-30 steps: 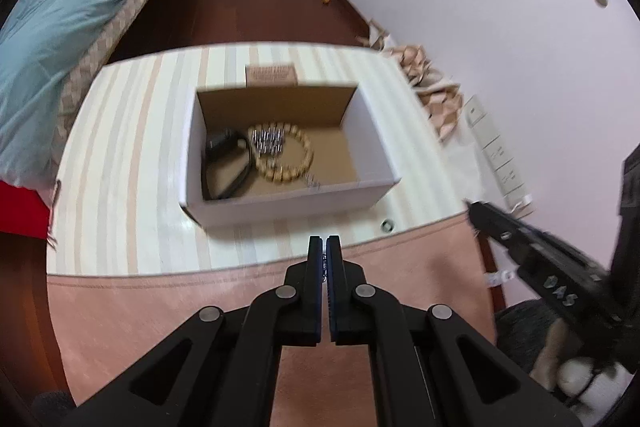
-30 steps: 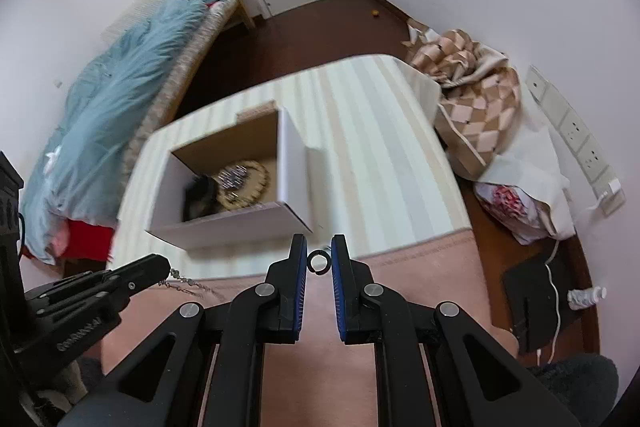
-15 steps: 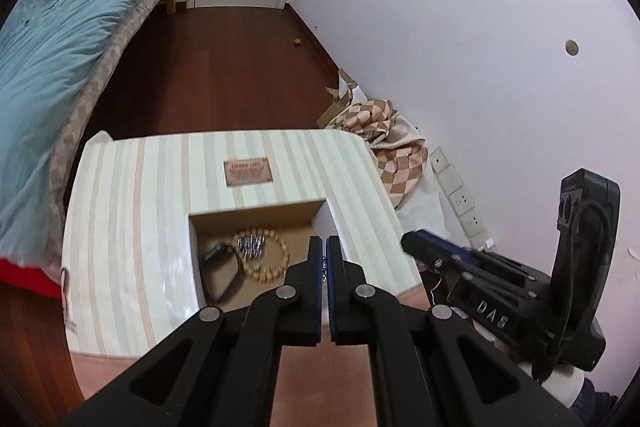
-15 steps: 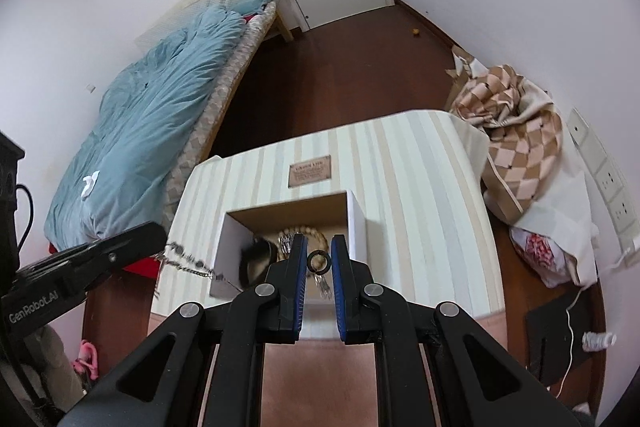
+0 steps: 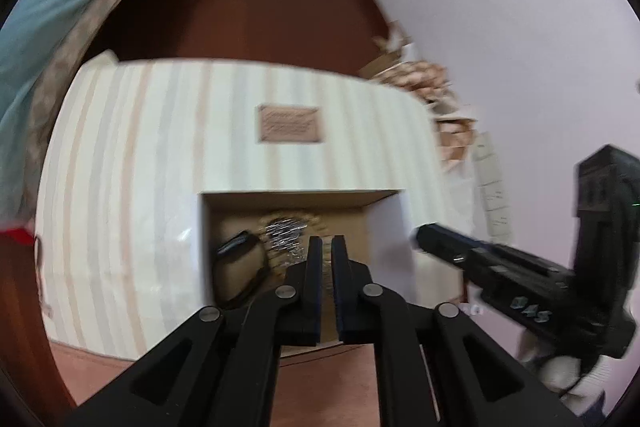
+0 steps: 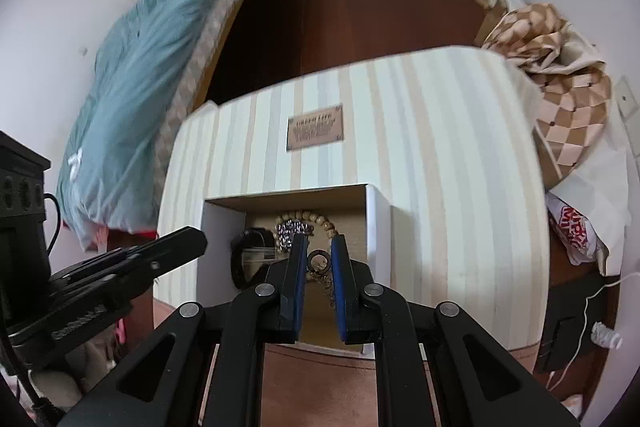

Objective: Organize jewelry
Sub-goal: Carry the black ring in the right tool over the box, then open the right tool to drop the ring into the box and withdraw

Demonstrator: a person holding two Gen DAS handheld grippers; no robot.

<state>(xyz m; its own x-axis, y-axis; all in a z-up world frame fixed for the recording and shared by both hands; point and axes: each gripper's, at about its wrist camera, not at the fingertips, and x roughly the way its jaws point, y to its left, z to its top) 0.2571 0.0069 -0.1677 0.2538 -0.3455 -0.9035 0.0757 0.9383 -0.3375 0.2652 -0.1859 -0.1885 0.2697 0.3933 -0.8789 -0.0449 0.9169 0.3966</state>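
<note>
A white cardboard box [image 6: 378, 223] stands open on the striped table [image 6: 440, 147]. Inside lie a wooden bead bracelet [image 6: 304, 217], a silver bead bracelet [image 6: 294, 229], a black band [image 6: 248, 243] and a thin chain [image 6: 326, 285]. My right gripper [image 6: 319, 259] is over the box, shut on a small dark ring [image 6: 319, 260]. My left gripper [image 5: 327, 259] hovers over the same box [image 5: 384, 227] with the jaws slightly apart and nothing visible between them. The silver beads [image 5: 286, 231] and black band [image 5: 236, 247] show blurred below it. The right gripper also shows in the left wrist view [image 5: 428, 239].
A brown label plate [image 6: 316, 127] lies on the table behind the box. A bed with a blue duvet [image 6: 140, 67] is at the left. Checkered cloth [image 6: 560, 99] and bags sit at the right by the wall. Dark wood floor lies beyond.
Both grippers have come down closer over the box. The chain that hung from my left gripper now lies in the box, and the left jaws have parted a little. The right still holds the ring.
</note>
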